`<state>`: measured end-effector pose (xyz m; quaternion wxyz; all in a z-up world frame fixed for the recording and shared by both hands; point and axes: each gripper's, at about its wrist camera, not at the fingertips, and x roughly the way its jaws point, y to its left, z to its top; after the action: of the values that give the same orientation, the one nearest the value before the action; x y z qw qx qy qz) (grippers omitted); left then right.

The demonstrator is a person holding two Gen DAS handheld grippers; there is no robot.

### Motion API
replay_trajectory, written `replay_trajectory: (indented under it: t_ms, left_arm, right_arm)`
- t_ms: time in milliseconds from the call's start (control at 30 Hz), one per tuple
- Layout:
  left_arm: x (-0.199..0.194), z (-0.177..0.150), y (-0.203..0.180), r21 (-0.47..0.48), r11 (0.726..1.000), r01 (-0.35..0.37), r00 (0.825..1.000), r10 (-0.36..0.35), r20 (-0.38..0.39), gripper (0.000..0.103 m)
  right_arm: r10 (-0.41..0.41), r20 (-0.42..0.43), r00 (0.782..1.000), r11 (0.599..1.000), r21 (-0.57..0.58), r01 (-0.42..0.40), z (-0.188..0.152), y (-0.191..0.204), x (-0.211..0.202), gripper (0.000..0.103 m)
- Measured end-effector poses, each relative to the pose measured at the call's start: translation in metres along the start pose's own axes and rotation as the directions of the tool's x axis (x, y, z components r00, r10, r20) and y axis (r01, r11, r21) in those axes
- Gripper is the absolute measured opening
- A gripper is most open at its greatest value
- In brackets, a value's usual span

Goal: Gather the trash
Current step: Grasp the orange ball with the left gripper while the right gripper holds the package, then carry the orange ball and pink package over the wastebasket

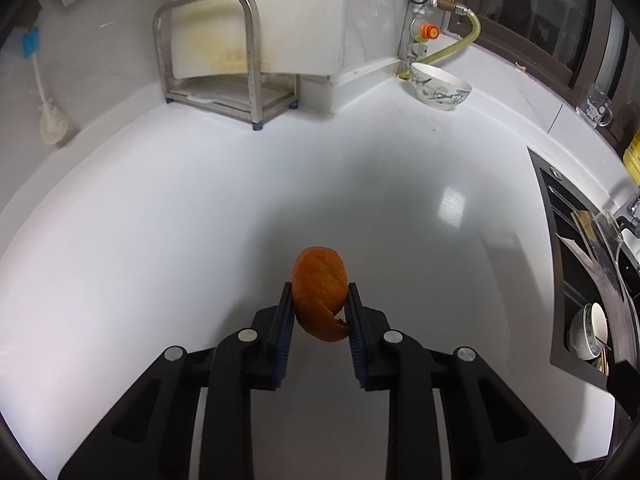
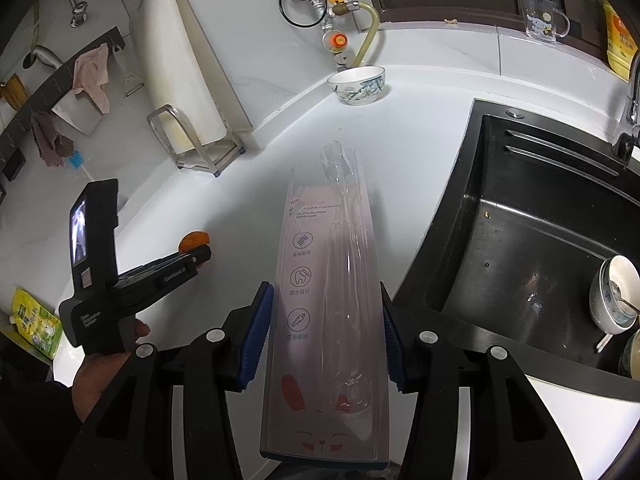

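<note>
1. The left gripper [image 1: 320,300] is clamped on a curled piece of orange peel [image 1: 320,292]; the blue pads [image 1: 285,320] press its two sides, and it is lifted clear of the white counter [image 1: 160,240] beneath.
2. The right gripper [image 2: 327,300] is clamped on an empty toothbrush package [image 2: 328,300], a long flat card with a clear plastic blister. The pads grip its long edges and the package runs straight ahead from the jaws, out over the counter [image 2: 248,208].
3. Seen from the right gripper, the left gripper [image 2: 200,254] sits off to its left at about the same reach, with the orange peel [image 2: 194,240] showing at its tip and the person's hand [image 2: 104,364] around its handle.
4. Immediately right of the right gripper is a black sink [image 2: 520,240], with a white bowl [image 2: 614,296] and a spoon inside near its right edge.
5. Further ahead of both grippers, a floral bowl [image 1: 440,88] stands on the counter near the back corner, below a gas valve [image 1: 430,32] with a yellow hose.
6. Ahead and to the left of the left gripper, a metal rack [image 1: 224,64] stands against the wall with a white board leaning in it.
7. Farthest off, ahead and to the right of the right gripper, a clear mug [image 2: 542,20] sits on the window ledge.
</note>
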<state>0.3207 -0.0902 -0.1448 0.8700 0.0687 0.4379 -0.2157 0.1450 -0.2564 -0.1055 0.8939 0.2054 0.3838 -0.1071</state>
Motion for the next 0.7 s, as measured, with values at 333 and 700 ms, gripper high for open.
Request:
replay_trajectory:
  t_ms: [333,700]
  left_arm:
    - [-0.060,-0.023,0.002,0.011,1.000,-0.021,0.999,0.021,0.039,0.025]
    - [-0.140,-0.086,-0.014,-0.051,0.994,-0.100,0.994,0.102,0.027,0.025]
  right_arm:
    - [0.053,-0.010,0.999,0.997,-0.048,-0.053,-0.010,0.014,-0.023,0.048]
    - [0.145,-0.067,0.987,0.977,-0.149,-0.153,-0.048,0.014,-0.074,0.048]
